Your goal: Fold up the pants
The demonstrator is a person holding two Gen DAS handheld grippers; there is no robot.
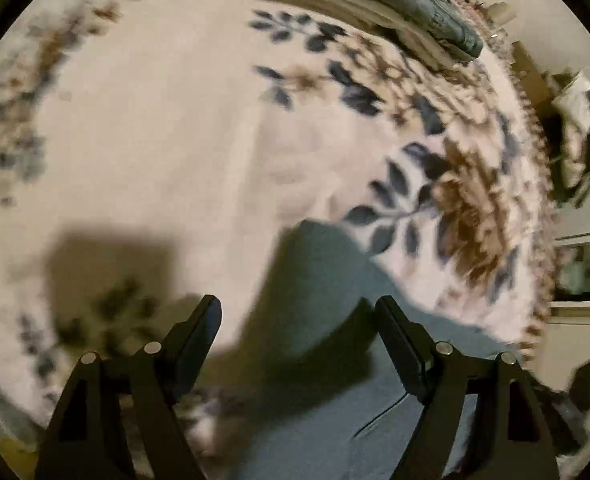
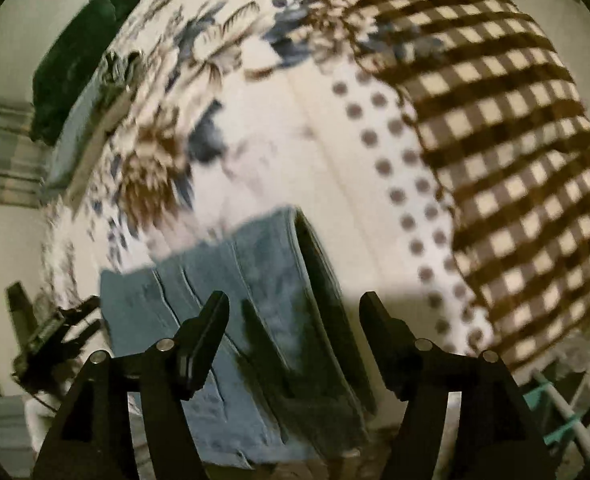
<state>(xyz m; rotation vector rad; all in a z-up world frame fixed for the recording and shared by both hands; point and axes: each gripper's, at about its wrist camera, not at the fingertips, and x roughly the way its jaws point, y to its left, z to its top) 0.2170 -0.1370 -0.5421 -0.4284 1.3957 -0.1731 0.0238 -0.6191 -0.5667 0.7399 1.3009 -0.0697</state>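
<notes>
Blue denim pants [image 1: 327, 360] lie on a cream floral blanket [image 1: 155, 140]. In the left wrist view they fill the lower middle and right, under my left gripper [image 1: 297, 308], which is open and empty above them. In the right wrist view the pants [image 2: 255, 280] lie folded, with a thick folded edge on their right side. My right gripper [image 2: 295, 304] is open and empty just above that edge. Both views are motion-blurred.
A folded grey-blue garment [image 1: 427, 4] lies at the far edge of the blanket. A brown-and-cream checked cloth [image 2: 495, 128] and a dotted white fabric [image 2: 399, 184] lie right of the pants. The other gripper [image 2: 51, 332] shows at the left, beside a dark bundle [image 2: 75, 60].
</notes>
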